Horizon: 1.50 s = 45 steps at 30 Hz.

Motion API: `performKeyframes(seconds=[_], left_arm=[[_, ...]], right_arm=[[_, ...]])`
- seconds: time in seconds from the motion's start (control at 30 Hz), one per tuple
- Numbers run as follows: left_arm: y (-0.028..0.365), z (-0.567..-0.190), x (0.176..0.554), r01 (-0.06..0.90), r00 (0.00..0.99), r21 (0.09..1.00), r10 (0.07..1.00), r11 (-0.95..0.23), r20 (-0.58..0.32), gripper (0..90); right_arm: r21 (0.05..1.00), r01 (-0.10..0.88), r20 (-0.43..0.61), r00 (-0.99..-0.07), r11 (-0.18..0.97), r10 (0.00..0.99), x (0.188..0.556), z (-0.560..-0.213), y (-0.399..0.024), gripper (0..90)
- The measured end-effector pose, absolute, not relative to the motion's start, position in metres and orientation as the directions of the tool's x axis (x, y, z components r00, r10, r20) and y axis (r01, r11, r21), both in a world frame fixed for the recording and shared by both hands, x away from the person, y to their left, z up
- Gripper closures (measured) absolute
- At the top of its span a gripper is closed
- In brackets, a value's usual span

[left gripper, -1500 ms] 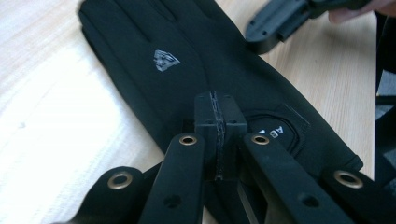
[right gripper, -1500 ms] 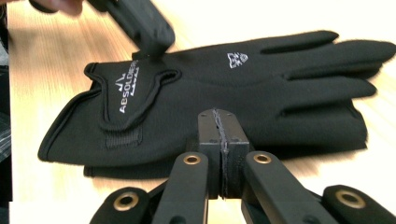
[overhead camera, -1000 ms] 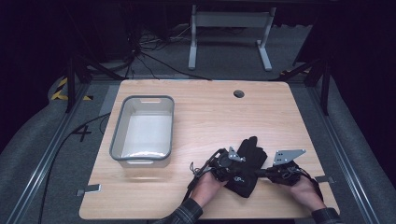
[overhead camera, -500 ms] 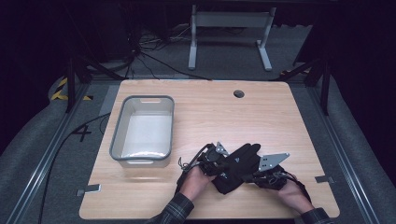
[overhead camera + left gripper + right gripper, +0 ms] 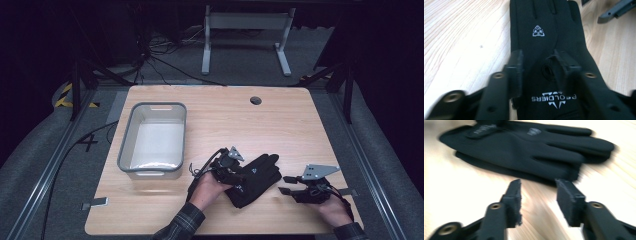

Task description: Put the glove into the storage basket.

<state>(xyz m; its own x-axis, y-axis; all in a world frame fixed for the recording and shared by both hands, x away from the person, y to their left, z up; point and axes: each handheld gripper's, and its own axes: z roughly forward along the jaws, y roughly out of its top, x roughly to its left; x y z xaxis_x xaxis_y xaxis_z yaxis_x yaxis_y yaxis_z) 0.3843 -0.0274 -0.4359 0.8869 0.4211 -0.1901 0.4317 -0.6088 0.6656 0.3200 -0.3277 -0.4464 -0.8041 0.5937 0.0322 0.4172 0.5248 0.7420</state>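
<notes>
Left gripper [image 5: 239, 174] sits over the wrist end of the black glove [image 5: 256, 179], jaws just opened and now apart, nothing pinched; in the left gripper view the two black pads straddle the glove's cuff area with the glove [image 5: 549, 42] running away toward 12 o'clock, a white triangular logo on its back and white lettering between the jaws near the bottom edge. The pads look to be above or resting lightly on the fabric, not squeezing it. Right gripper [image 5: 289, 184] is off the glove, just beside its fingertip end at about 3 o'clock of it, jaws also just opened, released, empty; the right gripper view shows bare wood between the pads and the glove [image 5: 529, 147] lying flat beyond them at 12 o'clock, fingers pointing to 3 o'clock in that view, picture blurred. A second dark layer shows under the glove's edge there, can't tell if it is a second glove. Left hand [image 5: 207, 189] comes in from 6 o'clock in a plaid sleeve, right hand [image 5: 334, 210] at the lower right corner. Glove lies on the wooden table [image 5: 225, 115], in the near half, right of centre. Grey plastic bin [image 5: 153, 140] stands at about 9 to 10 o'clock of the glove, well apart. Small round hole [image 5: 256, 100] in the tabletop at 12 o'clock, far edge.
</notes>
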Motion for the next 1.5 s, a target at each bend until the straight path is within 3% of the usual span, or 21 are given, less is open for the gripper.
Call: performKeyframes(seconds=[0.23, 0.4, 0.9, 1.27, 1.5], left_arm=[[-0.036, -0.440, 0.394, 0.403, 0.900, 0.675, 0.403, -0.618, -0.168, 30.0], [-0.046, -0.446, 0.394, 0.403, 0.900, 0.674, 0.401, -0.619, -0.170, 18.4], [-0.067, -0.462, 0.390, 0.390, 0.909, 0.652, 0.383, -0.650, -0.162, 10.8], [-0.069, -0.460, 0.385, 0.351, 0.921, 0.635, 0.377, -0.688, -0.100, 17.7], [-0.070, -0.455, 0.381, 0.348, 0.927, 0.626, 0.355, -0.698, -0.119, 44.7]], right_arm=[[0.730, 0.474, 0.000, -0.720, 0.492, 0.694, 0.320, -0.458, -0.361, 30.7], [0.737, 0.494, -0.010, -0.674, 0.461, 0.739, 0.325, -0.462, -0.371, 20.2], [0.736, 0.495, -0.035, -0.653, 0.461, 0.757, 0.328, -0.468, -0.367, 15.9], [0.734, 0.502, -0.027, -0.652, 0.458, 0.758, 0.328, -0.468, -0.367, 15.3], [0.734, 0.502, -0.027, -0.651, 0.457, 0.758, 0.328, -0.468, -0.367, 15.3]])
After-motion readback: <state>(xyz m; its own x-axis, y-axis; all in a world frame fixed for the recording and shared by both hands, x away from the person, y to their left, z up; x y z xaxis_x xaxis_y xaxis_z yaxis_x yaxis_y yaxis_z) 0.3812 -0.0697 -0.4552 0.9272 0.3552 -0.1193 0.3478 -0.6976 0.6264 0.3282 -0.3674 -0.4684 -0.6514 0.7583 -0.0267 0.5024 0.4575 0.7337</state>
